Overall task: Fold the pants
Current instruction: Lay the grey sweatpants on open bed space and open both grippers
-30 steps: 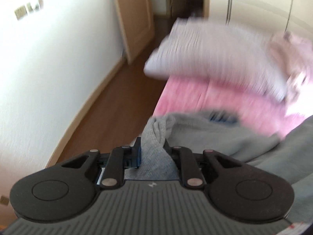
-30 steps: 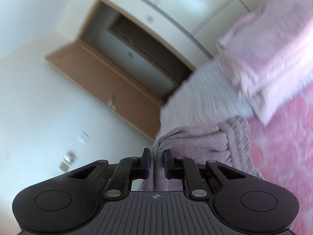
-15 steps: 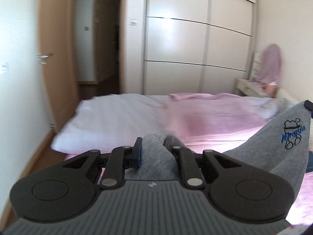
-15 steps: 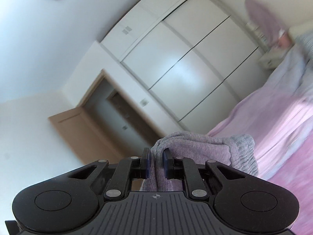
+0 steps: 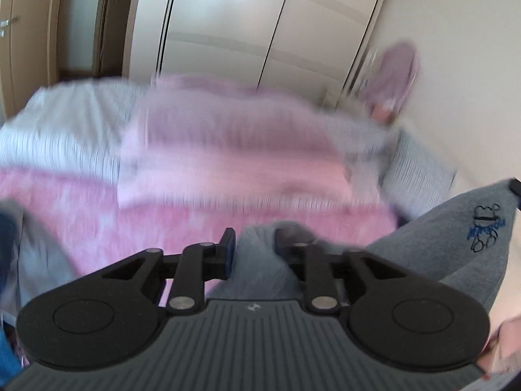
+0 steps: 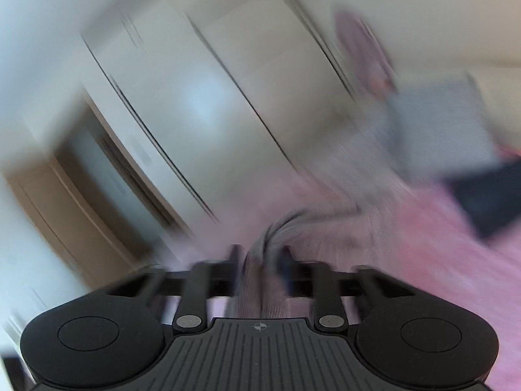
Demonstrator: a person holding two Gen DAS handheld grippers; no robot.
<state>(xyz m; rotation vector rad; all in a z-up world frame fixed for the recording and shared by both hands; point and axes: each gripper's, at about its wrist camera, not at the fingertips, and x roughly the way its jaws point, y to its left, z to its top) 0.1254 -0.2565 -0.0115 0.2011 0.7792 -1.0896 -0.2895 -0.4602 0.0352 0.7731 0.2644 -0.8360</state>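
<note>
Right now my left gripper [image 5: 252, 251] is clamped on a bunched fold of the grey pants [image 5: 456, 247], the cloth pinched between its fingers [image 5: 228, 251] and rising out toward the lens. From there the fabric stretches up and to the right as a taut grey sheet above the pink bedspread [image 5: 136, 224]. On that sheet I can see a small blue embroidered bear-like figure with blue lettering [image 5: 485, 228] beside it; the print is turned sideways and I cannot read the word. A folded pale pink blanket [image 5: 228, 150] lies farther back on the bed, in front of the white wardrobe doors [image 5: 260, 26].

On the right wrist view everything is smeared, but my right gripper [image 6: 260, 260] appears to be closed on another grey fold of the pants [image 6: 263, 280], which stands between its fingers over the pink bedspread [image 6: 439, 260].
</note>
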